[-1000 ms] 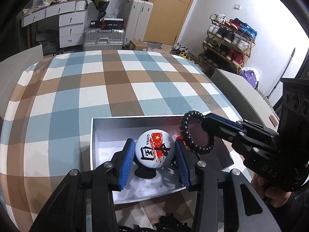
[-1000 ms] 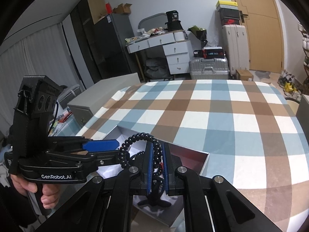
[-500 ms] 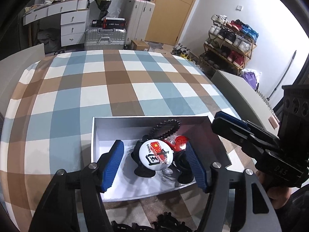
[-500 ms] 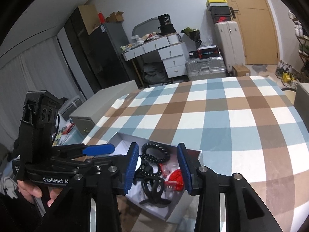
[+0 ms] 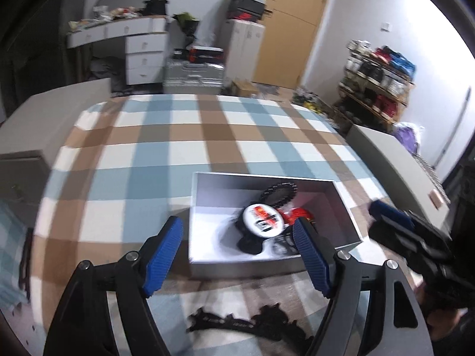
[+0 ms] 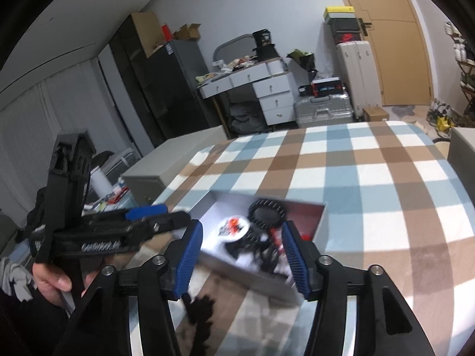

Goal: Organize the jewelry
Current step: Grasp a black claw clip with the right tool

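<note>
1. We see a shallow white rectangular cardboard box (image 5: 207, 262) resting on the blue, brown and white checked tablecloth (image 5: 154, 160), just ahead of both pairs of tongs.
2. Inside the box lie a round white badge with red and black print (image 5: 261, 221), a black beaded bracelet ring (image 5: 277, 192) beyond it toward the far wall, and a small red piece (image 5: 298, 214) just to the badge's right; dark clips sit under and around the badge, too blurred for us to tell apart.
3. Our left gripper (image 5: 242, 258) has its blue ribbed pads spread wide and holds nothing; the left pad (image 5: 162, 256) hangs outside the box's left wall, the right pad (image 5: 310, 258) over the box's near right part.
4. The badge lies between those pads and slightly ahead of them, touching neither.
5. Our right gripper (image 6: 242, 259) is likewise splayed apart and empty, with the box (image 6: 323, 228) framed between its pads.
6. From the right wrist view, the bracelet (image 6: 266, 213) sits ahead of the tips, the badge (image 6: 233, 227) nearer the left pad.
7. A tangle of black jewelry (image 5: 246, 322) lies on the cloth outside the box, on the near side, beneath our left gripper; it also shows (image 6: 202, 311) close under the right gripper's left finger.
8. Both views are motion-blurred, so finer detail escapes us.
</note>
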